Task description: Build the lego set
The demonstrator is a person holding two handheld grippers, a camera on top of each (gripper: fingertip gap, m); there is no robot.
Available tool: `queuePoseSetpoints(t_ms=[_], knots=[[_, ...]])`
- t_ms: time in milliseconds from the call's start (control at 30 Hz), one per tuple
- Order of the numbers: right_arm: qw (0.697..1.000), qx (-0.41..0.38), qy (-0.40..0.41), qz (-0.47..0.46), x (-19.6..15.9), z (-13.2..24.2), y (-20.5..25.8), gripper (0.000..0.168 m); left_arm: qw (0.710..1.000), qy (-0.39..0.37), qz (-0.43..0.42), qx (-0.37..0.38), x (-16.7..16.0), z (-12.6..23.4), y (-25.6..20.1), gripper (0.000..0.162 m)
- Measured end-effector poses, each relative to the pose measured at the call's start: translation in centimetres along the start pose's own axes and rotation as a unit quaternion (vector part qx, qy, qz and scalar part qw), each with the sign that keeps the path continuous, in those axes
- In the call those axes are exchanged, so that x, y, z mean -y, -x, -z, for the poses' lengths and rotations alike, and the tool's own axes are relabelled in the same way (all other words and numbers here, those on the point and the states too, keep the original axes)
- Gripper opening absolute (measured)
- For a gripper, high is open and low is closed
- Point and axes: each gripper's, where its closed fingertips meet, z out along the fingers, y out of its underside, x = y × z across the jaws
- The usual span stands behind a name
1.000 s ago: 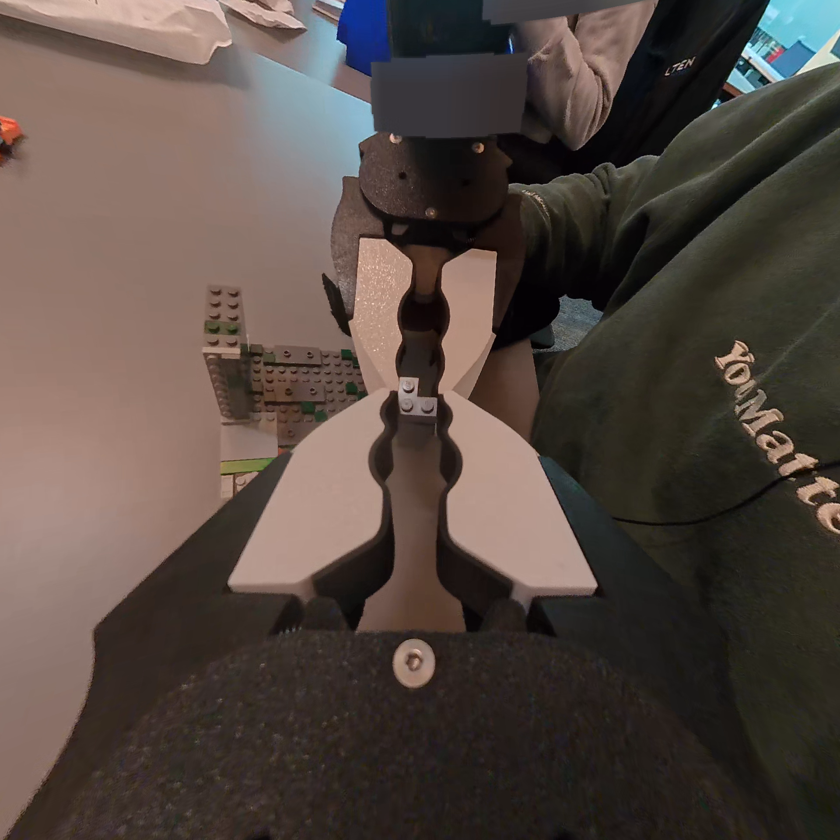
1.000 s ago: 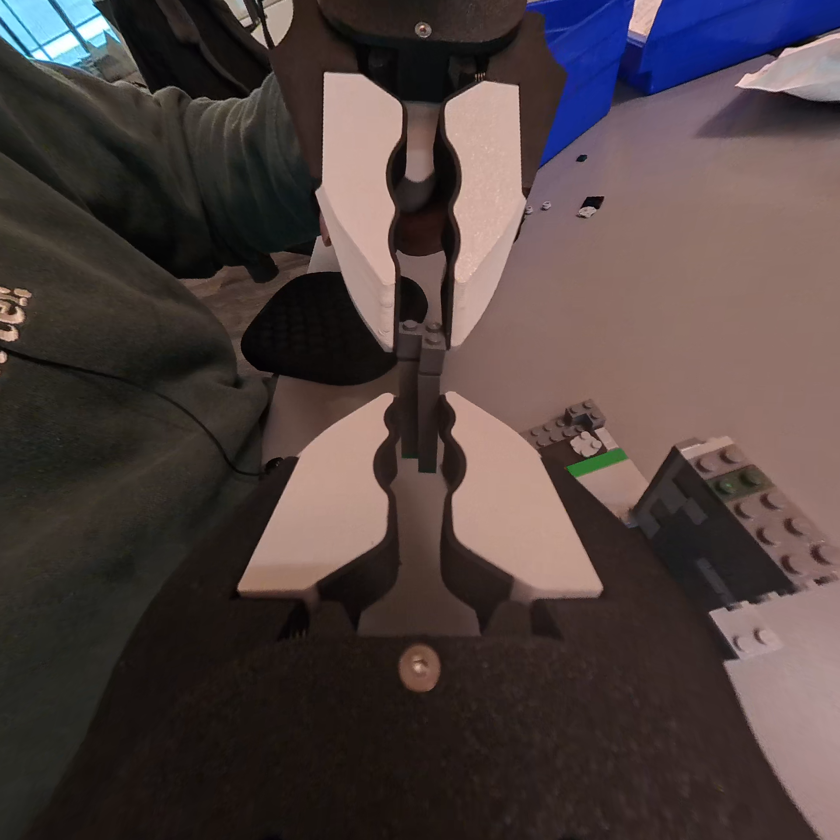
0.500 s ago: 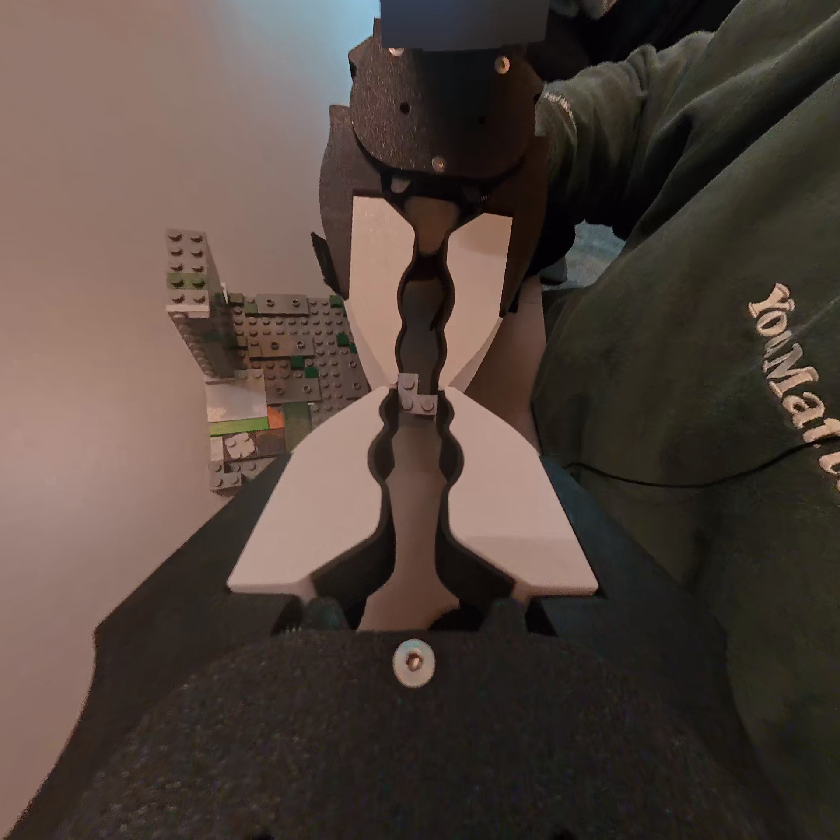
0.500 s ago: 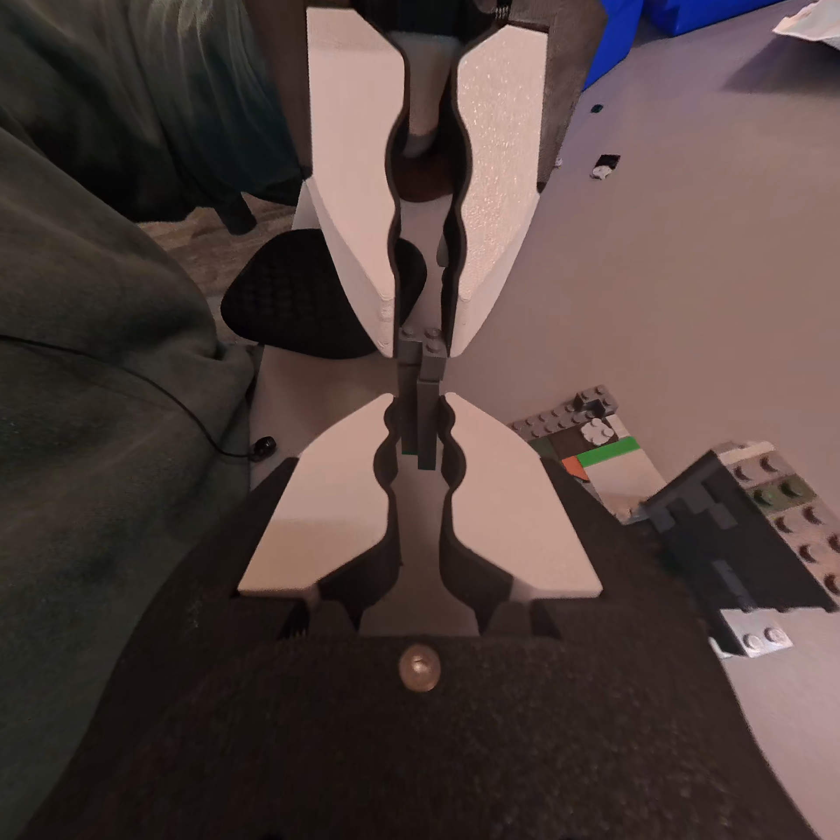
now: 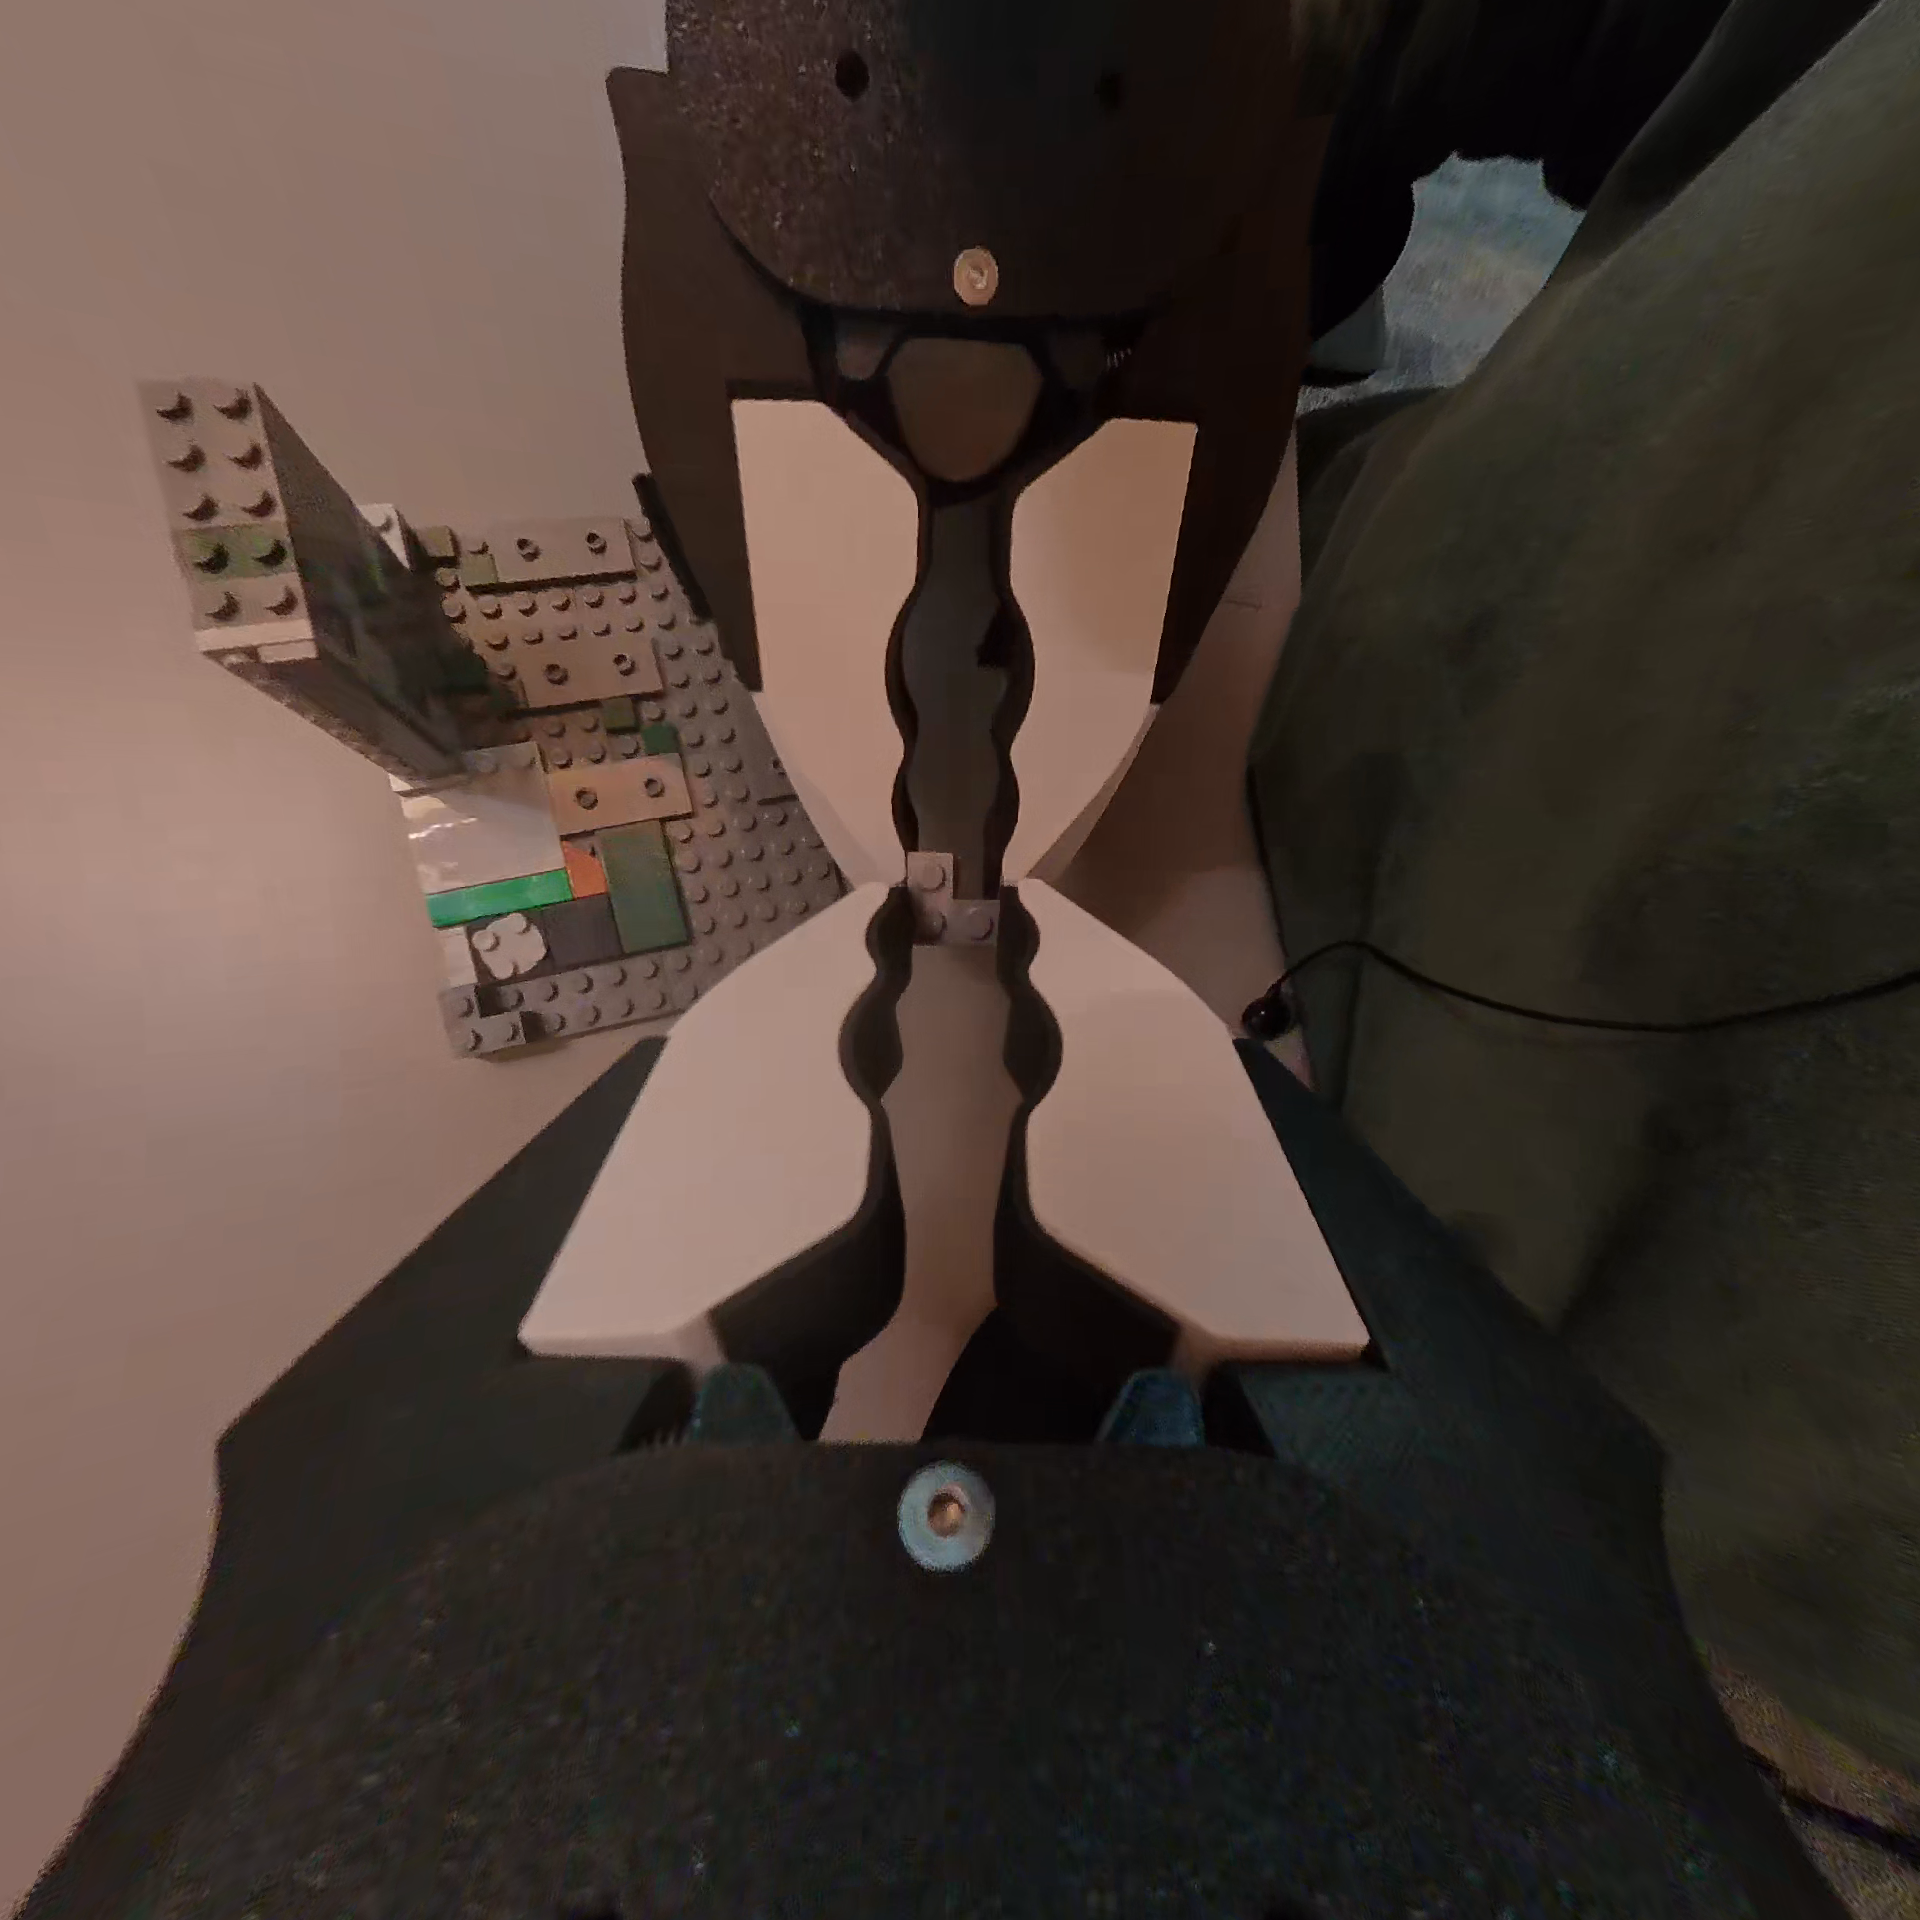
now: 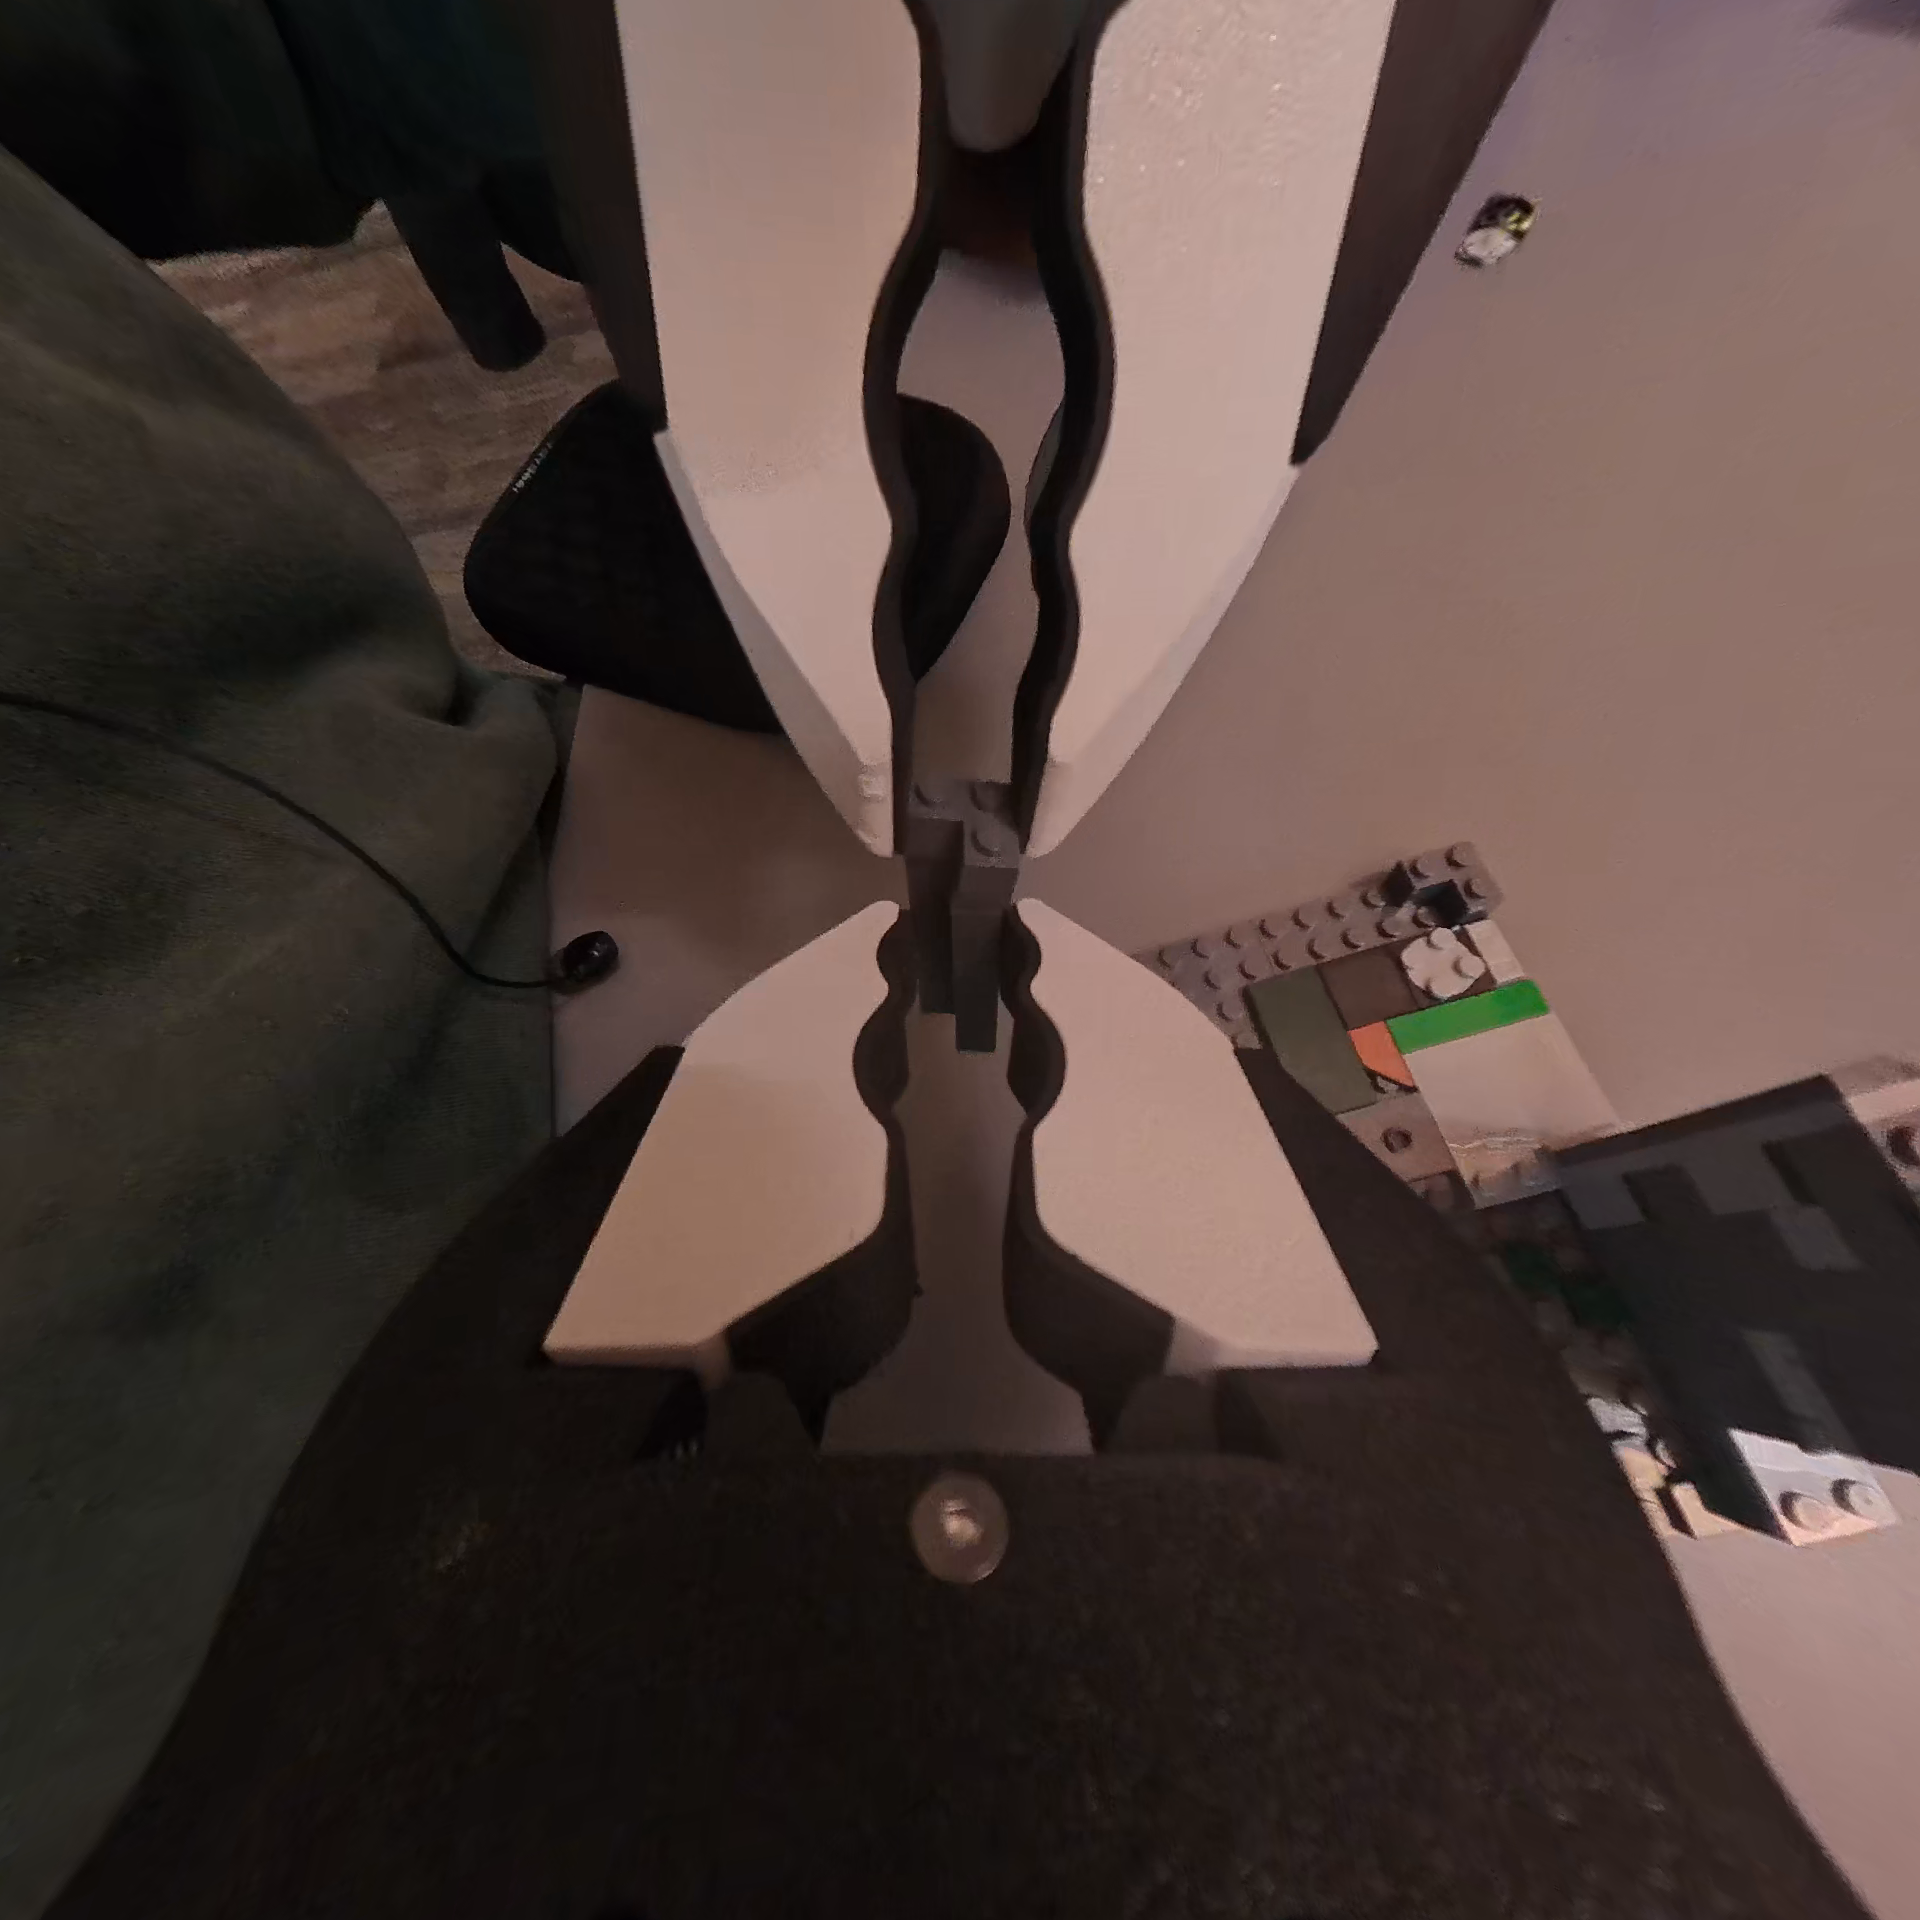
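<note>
Left tongs (image 5: 954, 904) and right tongs (image 6: 961, 914) tip to tip, both pinching one grey brick assembly (image 6: 961, 894), lego build (image 5: 623, 769) on table (image 5: 208, 935), no legible writing.

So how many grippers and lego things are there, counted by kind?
Grippers: 2, the left gripper and the right gripper
Grey lego piece, gripped by both sets of fingers: 1
Lego build on the table: 1
Small loose piece farther off on the table: 1
Total: 5
</note>
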Motion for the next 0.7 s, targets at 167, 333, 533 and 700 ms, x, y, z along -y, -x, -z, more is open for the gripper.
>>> queuePoseSetpoints(t_ms=[167, 333, 533, 700], knots=[[1.0, -0.003, -0.009, 0.008, 0.2, 0.2, -0.1, 0.015, 1.0, 0.002, -0.02, 0.021, 0.6, 0.4, 0.1, 0.016], [1.0, 0.002, -0.031, 0.005, 0.8, 0.8, -0.2, 0.015, 0.999, -0.03, -0.017, 0.024, 1.3, 1.0, 0.1, 0.019], [0.999, 0.001, -0.047, 0.007, 1.2, 1.2, -0.2, 0.015, 0.995, -0.094, -0.008, 0.019, 2.3, 2.0, -0.2, 0.025], [0.997, 0.005, -0.071, 0.006, 1.9, 1.7, -0.3, 0.015, 0.984, -0.175, 0.002, 0.025, 2.7, 3.4, 0.1, 0.027]])
